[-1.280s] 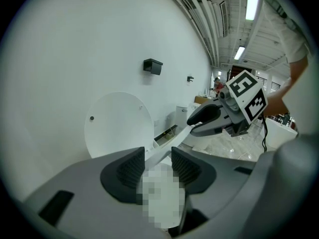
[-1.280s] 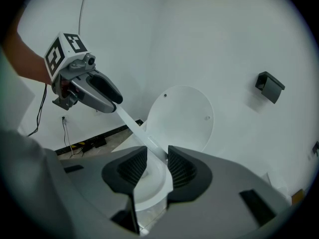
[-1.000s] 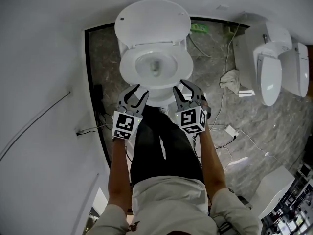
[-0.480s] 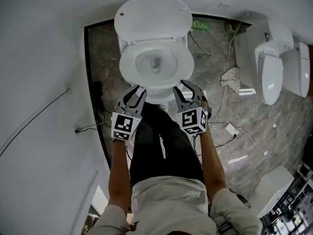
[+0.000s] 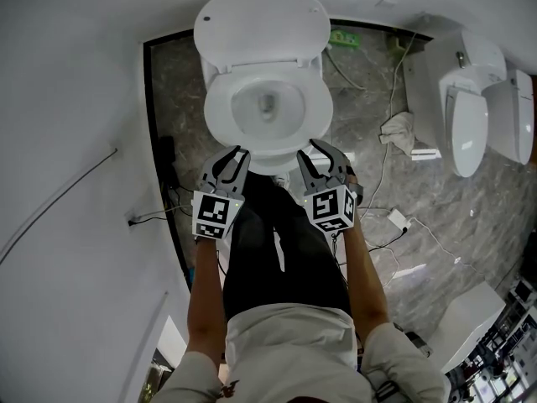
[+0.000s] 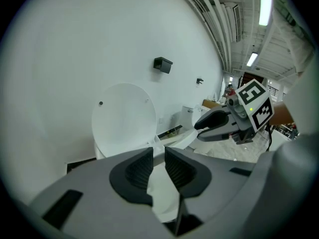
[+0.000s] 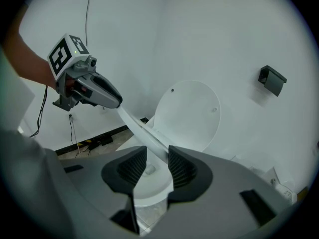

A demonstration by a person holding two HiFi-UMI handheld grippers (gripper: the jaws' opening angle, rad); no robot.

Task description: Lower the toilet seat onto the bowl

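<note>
A: While both tools sit at the toilet's front edge, what's the left gripper (image 5: 235, 156) doing?

B: Jaws have just been closing. Seat (image 5: 220, 114) rim is btwn them in the left gripper view. Gap's narrow, pads look pressed on it.

A: And the right gripper (image 5: 316, 153)?

B: Same. In the right gripper view the seat's front rim runs as a white band from the left gripper, upper left of frame, down into the right jaws. They look clamped on it.

A: Where's the seat exactly?

B: Top centre of the head view, a ring over the bowl (image 5: 267, 106). Both grippers are on its near edge, one at the ring's lower left, the other at lower right. Doesn't look flat on the bowl: in the right gripper view the rim slants and the bowl shows below it.

A: Lid?

B: Lid (image 5: 260, 23) is up, behind the seat at the top of the frame, close to the wall (image 5: 75, 74).

A: Anything else around?

B: Second toilet (image 5: 470, 116) at the right edge, well apart. Crumpled cloth (image 5: 393, 134) on the floor (image 5: 470, 217) btwn the two toilets. Cables (image 5: 394, 225) on the floor, right of the person's legs (image 5: 277, 250). Small black box (image 6: 163, 64) on the wall, above the lid in the left gripper view.
</note>
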